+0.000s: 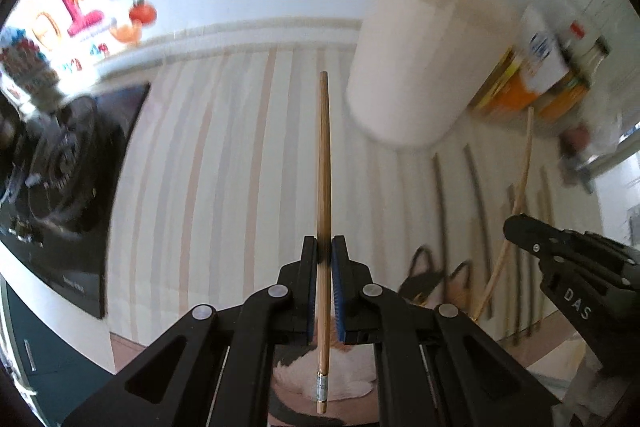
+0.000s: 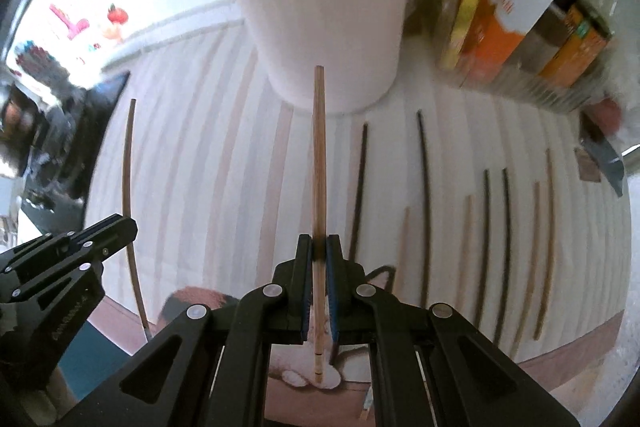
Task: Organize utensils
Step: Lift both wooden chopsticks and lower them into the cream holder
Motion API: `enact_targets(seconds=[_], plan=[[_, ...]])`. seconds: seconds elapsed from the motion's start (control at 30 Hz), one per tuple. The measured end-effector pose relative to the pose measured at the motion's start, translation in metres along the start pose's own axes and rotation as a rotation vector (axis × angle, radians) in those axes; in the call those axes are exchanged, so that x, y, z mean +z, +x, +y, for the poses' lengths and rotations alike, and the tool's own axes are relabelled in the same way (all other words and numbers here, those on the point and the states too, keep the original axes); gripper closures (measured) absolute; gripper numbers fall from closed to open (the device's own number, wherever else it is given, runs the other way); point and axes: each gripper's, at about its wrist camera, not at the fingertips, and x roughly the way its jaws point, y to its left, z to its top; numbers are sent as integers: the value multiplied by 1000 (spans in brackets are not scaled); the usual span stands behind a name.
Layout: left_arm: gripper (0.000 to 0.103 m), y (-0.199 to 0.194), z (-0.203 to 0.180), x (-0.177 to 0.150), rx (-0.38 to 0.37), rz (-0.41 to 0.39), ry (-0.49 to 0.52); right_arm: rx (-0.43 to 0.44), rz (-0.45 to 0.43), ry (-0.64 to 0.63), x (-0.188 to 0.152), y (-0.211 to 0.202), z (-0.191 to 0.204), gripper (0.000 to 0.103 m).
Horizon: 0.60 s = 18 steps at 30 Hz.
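Note:
My left gripper [image 1: 324,247] is shut on a light wooden chopstick [image 1: 324,163] that points forward above the striped cloth. It has a metal band near its rear end. My right gripper [image 2: 319,247] is shut on another light chopstick [image 2: 319,147], whose tip reaches toward the white cup [image 2: 320,7]. The same white cup [image 1: 408,59] stands ahead and to the right in the left wrist view. Several dark and light chopsticks [image 2: 424,195] lie on the cloth to the right. Each gripper shows in the other's view: right gripper [image 1: 516,227], left gripper [image 2: 120,227].
A striped cloth [image 1: 224,167] covers the counter. A black gas hob [image 1: 68,163] sits at the left. Orange and yellow boxes and bottles [image 2: 520,27] stand behind the cup on the right. A knife-like blade [image 2: 608,155] lies at the far right.

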Motion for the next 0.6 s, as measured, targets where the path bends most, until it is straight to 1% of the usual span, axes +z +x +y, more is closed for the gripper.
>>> enact_targets(seconds=[0.07, 0.13, 0.17, 0.2, 0.23, 0.3, 0.33, 0.37, 0.47, 0.53, 0.6], plan=[[99, -28, -5, 14, -20, -62, -8, 11, -39, 10, 1, -19, -6, 96], [99, -51, 0, 30, -51, -116, -23, 30, -83, 30, 12, -36, -16, 96], [99, -61, 2, 36, -70, -148, -32, 43, -112, 43, 22, -45, -22, 96], [99, -82, 0, 46, -104, -193, -48, 52, -132, 51, 27, -51, -27, 96], [99, -87, 8, 58, -129, -219, -55, 65, -159, 61, 34, -64, -31, 96], [99, -112, 4, 78, -170, -281, -64, 94, -215, 81, 52, -92, -39, 96], [99, -118, -1, 89, -174, -301, -60, 102, -243, 87, 61, -102, -44, 96], [99, -127, -5, 101, -166, -329, -54, 109, -280, 91, 73, -116, -48, 96], [99, -138, -19, 134, -140, -392, -49, 105, -357, 96, 106, -141, -53, 96], [98, -135, -26, 156, -109, -428, -48, 102, -419, 107, 128, -156, -55, 96], [98, -122, -31, 174, -89, -447, -48, 102, -457, 119, 154, -165, -55, 96]])
